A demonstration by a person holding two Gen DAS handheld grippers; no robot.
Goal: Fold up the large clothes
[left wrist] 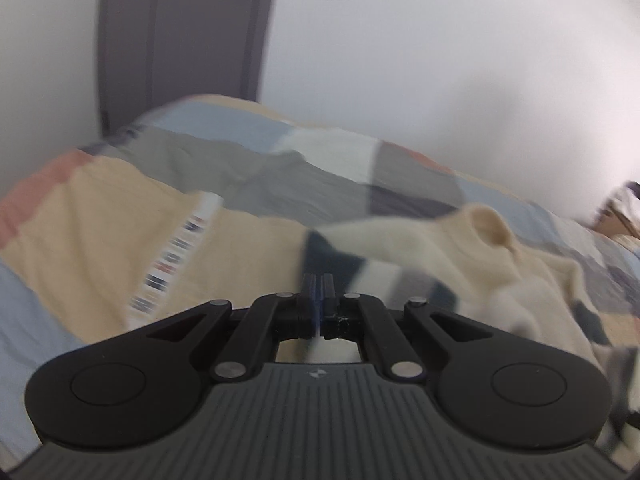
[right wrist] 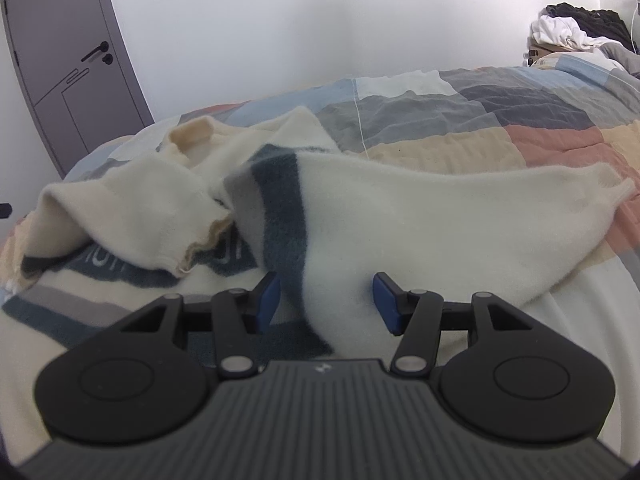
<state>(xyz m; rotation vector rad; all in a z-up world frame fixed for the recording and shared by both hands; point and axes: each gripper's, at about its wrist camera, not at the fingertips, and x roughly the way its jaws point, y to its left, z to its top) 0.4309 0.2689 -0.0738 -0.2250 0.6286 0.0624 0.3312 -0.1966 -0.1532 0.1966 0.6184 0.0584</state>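
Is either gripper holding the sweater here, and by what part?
Left gripper: jaws shut, nothing visibly held. Right gripper: jaws open around a raised fold of the cream sweater near its dark stripe, not clamped.

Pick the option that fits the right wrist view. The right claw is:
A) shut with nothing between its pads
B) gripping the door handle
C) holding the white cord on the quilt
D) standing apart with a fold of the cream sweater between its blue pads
D: the right claw stands apart, and a fold of the cream sweater with its dark stripe runs between the blue pads.
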